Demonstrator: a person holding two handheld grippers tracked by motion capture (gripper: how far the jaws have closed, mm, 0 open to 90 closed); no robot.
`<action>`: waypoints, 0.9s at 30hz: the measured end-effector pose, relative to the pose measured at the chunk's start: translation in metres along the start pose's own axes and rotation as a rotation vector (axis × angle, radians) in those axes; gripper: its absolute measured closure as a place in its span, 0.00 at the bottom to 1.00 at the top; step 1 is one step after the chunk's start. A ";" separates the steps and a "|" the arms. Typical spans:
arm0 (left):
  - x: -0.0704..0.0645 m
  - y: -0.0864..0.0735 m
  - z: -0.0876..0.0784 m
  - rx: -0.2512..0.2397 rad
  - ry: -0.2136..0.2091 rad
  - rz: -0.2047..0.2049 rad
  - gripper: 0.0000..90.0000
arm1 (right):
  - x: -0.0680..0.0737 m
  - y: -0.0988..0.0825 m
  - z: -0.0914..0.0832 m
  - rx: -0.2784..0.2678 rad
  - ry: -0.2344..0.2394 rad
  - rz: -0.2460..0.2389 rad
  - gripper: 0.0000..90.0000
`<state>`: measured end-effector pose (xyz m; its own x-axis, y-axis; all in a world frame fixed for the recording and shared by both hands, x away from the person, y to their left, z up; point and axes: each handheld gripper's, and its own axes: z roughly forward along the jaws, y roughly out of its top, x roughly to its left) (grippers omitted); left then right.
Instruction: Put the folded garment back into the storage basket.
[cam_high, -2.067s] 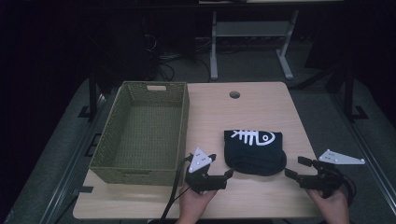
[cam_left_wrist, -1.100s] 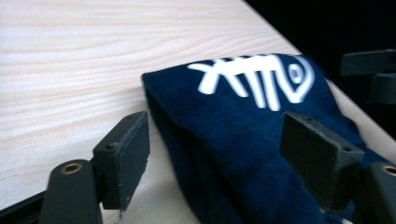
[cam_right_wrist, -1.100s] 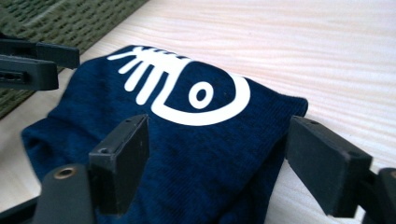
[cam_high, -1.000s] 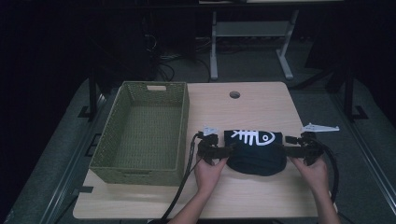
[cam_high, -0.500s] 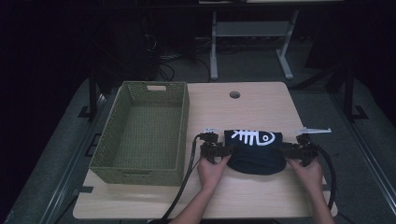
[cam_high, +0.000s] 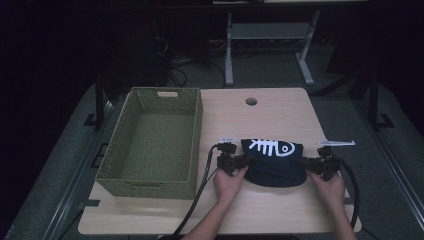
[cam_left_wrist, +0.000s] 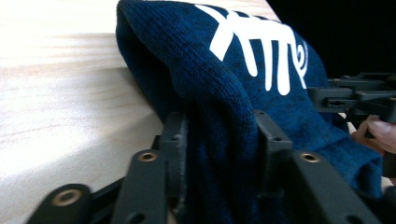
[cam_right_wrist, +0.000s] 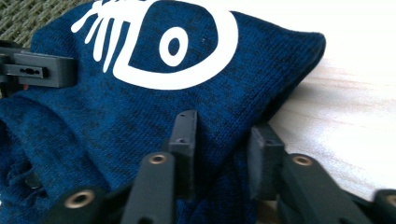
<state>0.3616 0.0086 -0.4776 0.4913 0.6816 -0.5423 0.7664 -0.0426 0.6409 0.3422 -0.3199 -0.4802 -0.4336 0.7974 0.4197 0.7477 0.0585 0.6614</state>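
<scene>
Left gripper (cam_left_wrist: 219, 140) jaws just closing, pinching the navy fishbone beanie (cam_high: 272, 162) edge, right gripper (cam_right_wrist: 224, 140) likewise clamping opposite edge, woven basket (cam_high: 150, 145) beside

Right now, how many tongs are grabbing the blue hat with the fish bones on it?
2. The left tongs pinch the hat's left edge, and the right tongs pinch its right edge, on the table beside the green basket.

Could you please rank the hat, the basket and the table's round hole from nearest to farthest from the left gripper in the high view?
1. Hat: in the left gripper, at its right.
2. Basket: at its left.
3. Hole: far side of the table.
</scene>
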 end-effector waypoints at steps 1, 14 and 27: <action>-0.001 0.000 0.000 -0.003 0.000 0.009 0.72 | 0.000 0.000 0.000 0.000 0.000 -0.005 0.78; -0.029 0.019 -0.026 -0.061 -0.010 0.107 0.77 | 0.024 0.008 -0.020 -0.076 -0.001 -0.046 0.81; -0.047 0.048 -0.080 -0.133 -0.030 0.183 0.78 | 0.071 0.042 -0.043 -0.128 0.014 -0.080 0.82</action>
<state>0.3426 0.0330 -0.3780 0.6308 0.6495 -0.4245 0.6030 -0.0660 0.7950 0.3210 -0.2862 -0.3963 -0.4968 0.7849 0.3704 0.6404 0.0434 0.7668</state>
